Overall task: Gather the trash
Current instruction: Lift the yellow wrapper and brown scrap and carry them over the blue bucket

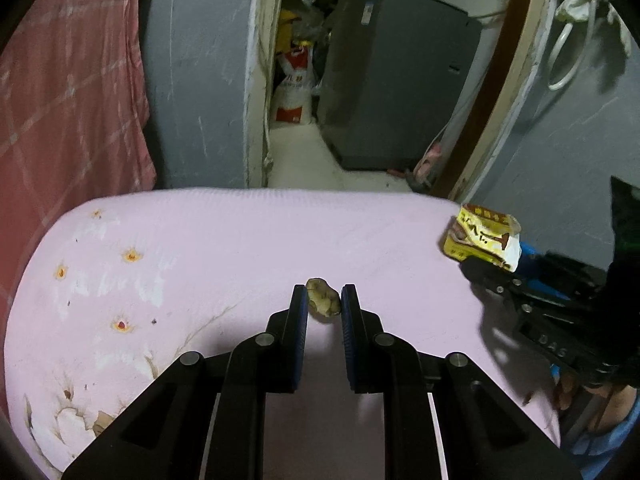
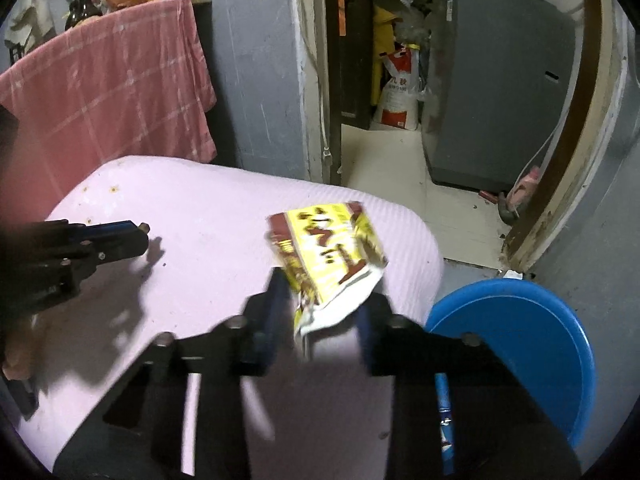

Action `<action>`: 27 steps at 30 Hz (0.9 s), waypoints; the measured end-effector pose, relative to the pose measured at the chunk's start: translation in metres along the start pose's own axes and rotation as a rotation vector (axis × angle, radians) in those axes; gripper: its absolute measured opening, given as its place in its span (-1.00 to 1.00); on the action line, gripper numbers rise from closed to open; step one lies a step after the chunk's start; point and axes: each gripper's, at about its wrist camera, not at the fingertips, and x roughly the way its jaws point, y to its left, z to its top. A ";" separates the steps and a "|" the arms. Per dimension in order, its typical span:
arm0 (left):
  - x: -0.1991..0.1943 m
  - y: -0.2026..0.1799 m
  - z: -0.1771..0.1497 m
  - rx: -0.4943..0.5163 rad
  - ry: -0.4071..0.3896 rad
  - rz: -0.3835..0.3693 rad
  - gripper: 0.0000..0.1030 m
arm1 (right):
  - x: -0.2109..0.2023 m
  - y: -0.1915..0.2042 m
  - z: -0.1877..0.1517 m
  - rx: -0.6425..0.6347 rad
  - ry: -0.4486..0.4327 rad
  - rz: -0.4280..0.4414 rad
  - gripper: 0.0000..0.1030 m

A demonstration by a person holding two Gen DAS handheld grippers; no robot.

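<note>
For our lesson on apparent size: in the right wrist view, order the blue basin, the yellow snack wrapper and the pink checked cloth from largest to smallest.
1. pink checked cloth
2. blue basin
3. yellow snack wrapper

The wrapper sits nearest the camera, so it looks bigger than it is.

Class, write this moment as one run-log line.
left gripper: shut on brown scrap | right gripper: shut on yellow wrapper | blue basin: beside pink-covered table

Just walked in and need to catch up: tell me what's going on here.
A person is clearing trash off a pink-covered table with a gripper in each hand. The left gripper is shut on a small crumpled scrap. The right gripper is shut on a yellow snack wrapper, held up off the cloth. A blue bin sits beside the table on the right gripper's side; neither piece is in it yet.
</note>
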 end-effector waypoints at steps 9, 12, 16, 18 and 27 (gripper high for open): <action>-0.016 -0.011 0.005 0.002 -0.105 -0.036 -0.73 | -0.011 0.001 -0.005 0.003 -0.062 0.024 -0.88; -0.016 -0.012 0.006 0.000 -0.106 -0.039 -0.73 | -0.012 0.000 -0.007 0.004 -0.070 0.035 -0.88; -0.017 -0.012 0.007 -0.004 -0.109 -0.041 -0.73 | -0.018 -0.001 -0.008 0.011 -0.102 0.044 -0.89; -0.018 -0.011 0.008 -0.010 -0.122 -0.044 -0.73 | -0.024 -0.001 -0.008 0.009 -0.135 0.039 -0.89; -0.043 -0.024 0.021 -0.031 -0.259 -0.085 -0.73 | -0.086 -0.002 -0.009 0.004 -0.386 -0.036 -0.89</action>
